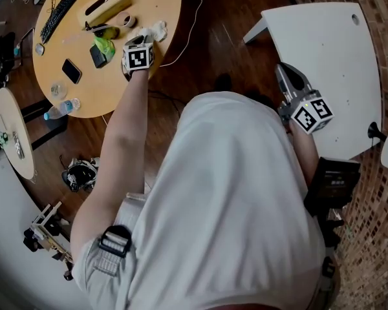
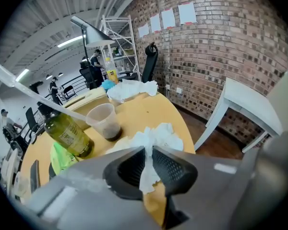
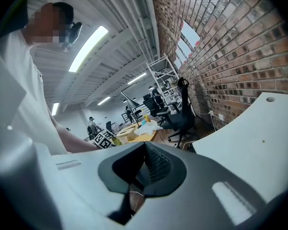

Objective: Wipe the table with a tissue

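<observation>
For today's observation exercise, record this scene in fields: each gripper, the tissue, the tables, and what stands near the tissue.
Left gripper: shut on the tissue, above the round wooden table
Tissue: white, crumpled, one fold pinched in the jaws
Right gripper: shut, empty, by the white table
Near tissue: green bottle, plastic cup

Left gripper (image 2: 148, 152): jaws closed on a white tissue (image 2: 159, 135). A strip is pinched between the dark ribbed pads, and the crumpled bulk lies just beyond the tips on the round wooden table (image 2: 149, 110). Ahead and left of the jaws: clear plastic cup (image 2: 104, 122), upright, dark residue inside. Further left: olive glass bottle (image 2: 67, 134), tilted, with a green packet (image 2: 59, 157) beside it.
</observation>
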Action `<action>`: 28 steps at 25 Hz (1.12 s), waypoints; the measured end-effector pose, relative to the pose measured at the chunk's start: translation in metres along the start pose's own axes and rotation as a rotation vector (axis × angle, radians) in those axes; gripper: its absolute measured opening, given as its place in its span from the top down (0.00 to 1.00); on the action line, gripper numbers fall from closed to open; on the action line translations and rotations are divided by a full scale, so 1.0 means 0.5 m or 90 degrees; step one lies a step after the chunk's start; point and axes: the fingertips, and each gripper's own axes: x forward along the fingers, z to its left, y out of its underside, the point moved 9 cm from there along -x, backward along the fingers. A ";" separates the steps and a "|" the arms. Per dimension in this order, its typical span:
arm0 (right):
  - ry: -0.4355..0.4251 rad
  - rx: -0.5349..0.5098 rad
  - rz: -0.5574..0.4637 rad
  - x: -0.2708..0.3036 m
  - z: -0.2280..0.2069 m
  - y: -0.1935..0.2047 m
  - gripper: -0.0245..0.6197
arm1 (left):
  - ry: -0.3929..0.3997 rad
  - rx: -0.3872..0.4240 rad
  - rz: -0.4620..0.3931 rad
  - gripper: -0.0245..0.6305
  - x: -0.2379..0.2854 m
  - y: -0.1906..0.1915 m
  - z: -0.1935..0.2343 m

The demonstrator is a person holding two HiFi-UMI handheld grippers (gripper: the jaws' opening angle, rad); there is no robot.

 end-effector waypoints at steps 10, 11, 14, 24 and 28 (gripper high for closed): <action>0.018 0.012 -0.022 0.002 -0.008 -0.001 0.95 | 0.016 0.010 -0.140 0.88 -0.084 -0.065 -0.060; 0.025 0.013 -0.026 -0.002 -0.008 0.001 0.95 | 0.033 0.019 -0.153 0.88 -0.083 -0.081 -0.080; 0.055 0.016 -0.038 -0.024 -0.013 0.003 0.95 | 0.099 0.067 -0.179 0.88 -0.063 -0.136 -0.155; 0.198 0.077 -0.107 -0.157 -0.023 0.061 0.95 | 0.368 0.259 -0.196 0.87 -0.022 -0.242 -0.468; 0.276 0.107 -0.141 -0.229 -0.013 0.086 0.95 | 0.499 0.369 -0.183 0.88 -0.022 -0.260 -0.600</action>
